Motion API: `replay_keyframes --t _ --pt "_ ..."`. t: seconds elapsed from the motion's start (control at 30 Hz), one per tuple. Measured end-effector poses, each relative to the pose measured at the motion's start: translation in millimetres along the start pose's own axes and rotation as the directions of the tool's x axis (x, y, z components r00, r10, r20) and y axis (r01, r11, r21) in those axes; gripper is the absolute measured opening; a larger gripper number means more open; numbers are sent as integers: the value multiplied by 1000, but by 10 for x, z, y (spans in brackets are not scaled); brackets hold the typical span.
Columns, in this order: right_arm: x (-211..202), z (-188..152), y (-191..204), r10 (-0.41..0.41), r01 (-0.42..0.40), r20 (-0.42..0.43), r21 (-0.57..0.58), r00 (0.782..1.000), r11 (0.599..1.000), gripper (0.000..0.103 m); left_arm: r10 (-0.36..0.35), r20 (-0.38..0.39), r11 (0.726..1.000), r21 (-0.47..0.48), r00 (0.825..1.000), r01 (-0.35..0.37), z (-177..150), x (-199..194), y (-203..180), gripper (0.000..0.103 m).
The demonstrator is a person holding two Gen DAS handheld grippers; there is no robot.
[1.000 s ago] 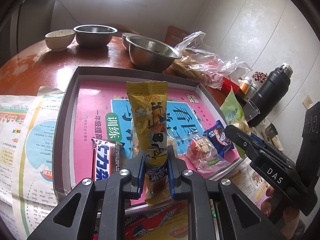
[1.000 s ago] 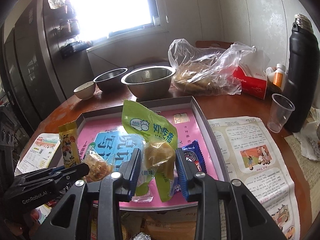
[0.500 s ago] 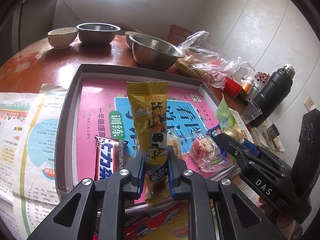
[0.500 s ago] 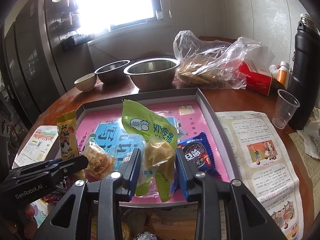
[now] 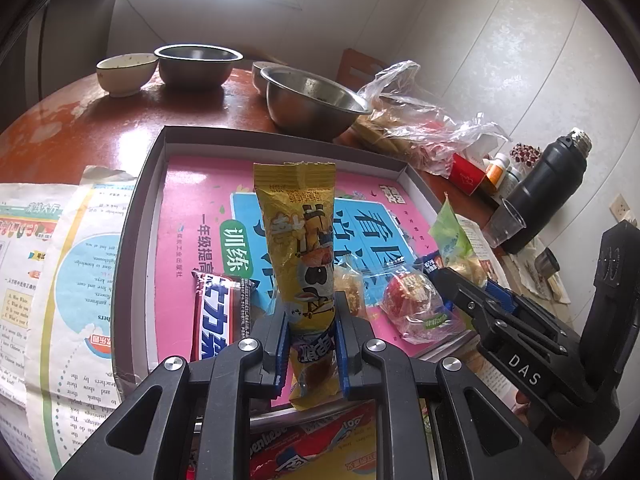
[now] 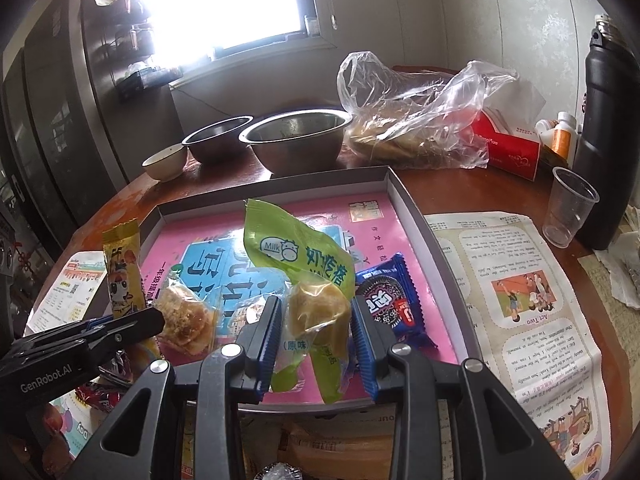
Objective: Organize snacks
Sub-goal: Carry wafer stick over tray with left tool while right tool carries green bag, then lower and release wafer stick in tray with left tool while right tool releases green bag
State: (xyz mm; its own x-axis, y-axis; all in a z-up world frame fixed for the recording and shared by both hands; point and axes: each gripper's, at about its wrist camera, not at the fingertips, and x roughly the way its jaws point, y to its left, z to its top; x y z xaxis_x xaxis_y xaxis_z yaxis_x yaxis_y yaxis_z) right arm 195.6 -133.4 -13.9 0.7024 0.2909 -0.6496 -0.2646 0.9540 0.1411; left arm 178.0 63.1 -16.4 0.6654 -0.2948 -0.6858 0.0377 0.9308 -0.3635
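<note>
A: What has changed since a second ago?

B: Little. Both grippers have kept their grips, and the shallow grey cardboard tray (image 5: 140,184) with the pink printed sheet inside sits a bit lower in both wrist views than before. The right gripper's black body reaches further in from the right edge of the left wrist view.

A: What is the left gripper (image 5: 310,322) doing?

B: It is clenched on a long yellow snack packet with a cartoon print (image 5: 300,240), blue pads pressing its lower part. The packet stands upright over the tray's near edge.

A: And the right gripper (image 6: 316,320)?

B: Clamped on a green-and-clear packet holding a pale pastry (image 6: 316,280), marked "Milk", also held above the tray's near side.

A: What lies in the tray?

B: A red-and-white chocolate bar wrapper (image 5: 216,316) at the near left, a clear bag with a red-topped cake (image 5: 416,304) to the right of the yellow packet, a clear bag with a crumbly golden pastry (image 6: 184,320) beside the left gripper, and a blue cookie packet (image 6: 394,300) just right of the right gripper's finger.

A: And around the tray?

B: Printed paper sheets (image 6: 516,292) lie on the red-brown round table (image 5: 72,120) on both sides. Behind the tray are two steel bowls (image 6: 296,138), a small ceramic bowl (image 6: 165,162), a clear plastic bag of flatbread (image 6: 416,120), a red tissue box (image 6: 508,148), a clear plastic cup (image 6: 570,208) and a black flask (image 6: 606,128).
</note>
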Motion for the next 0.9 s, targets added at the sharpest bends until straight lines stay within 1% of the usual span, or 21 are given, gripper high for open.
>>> replay_keyframes --t 0.07,0.2,0.4,0.7,0.77,0.83,0.9 --pt "7 4 38 10 -10 -1 -12 1000 1000 35 0 0 1000 0 1000 0 1 0 -1 19" --pt "18 3 73 0 0 2 -26 1000 1000 37 -1 -3 1000 1 1000 1 -9 1 -6 19" --pt "20 11 8 0 0 3 0 1000 1000 38 0 -7 1000 4 1000 0 -26 14 -24 19" --pt "2 3 16 26 -26 4 9 1000 1000 39 -1 -7 1000 3 1000 1 -22 14 -22 19" --pt "4 6 8 32 -32 1 17 999 999 40 -1 -8 1000 2 1000 1 -27 15 -25 19" --pt "2 9 1 42 -42 -1 21 999 999 44 -1 -10 1000 2 1000 1 -23 23 -24 19" --pt "-6 8 14 42 -42 1 16 999 999 45 -3 -13 1000 3 1000 3 -27 25 -30 19"
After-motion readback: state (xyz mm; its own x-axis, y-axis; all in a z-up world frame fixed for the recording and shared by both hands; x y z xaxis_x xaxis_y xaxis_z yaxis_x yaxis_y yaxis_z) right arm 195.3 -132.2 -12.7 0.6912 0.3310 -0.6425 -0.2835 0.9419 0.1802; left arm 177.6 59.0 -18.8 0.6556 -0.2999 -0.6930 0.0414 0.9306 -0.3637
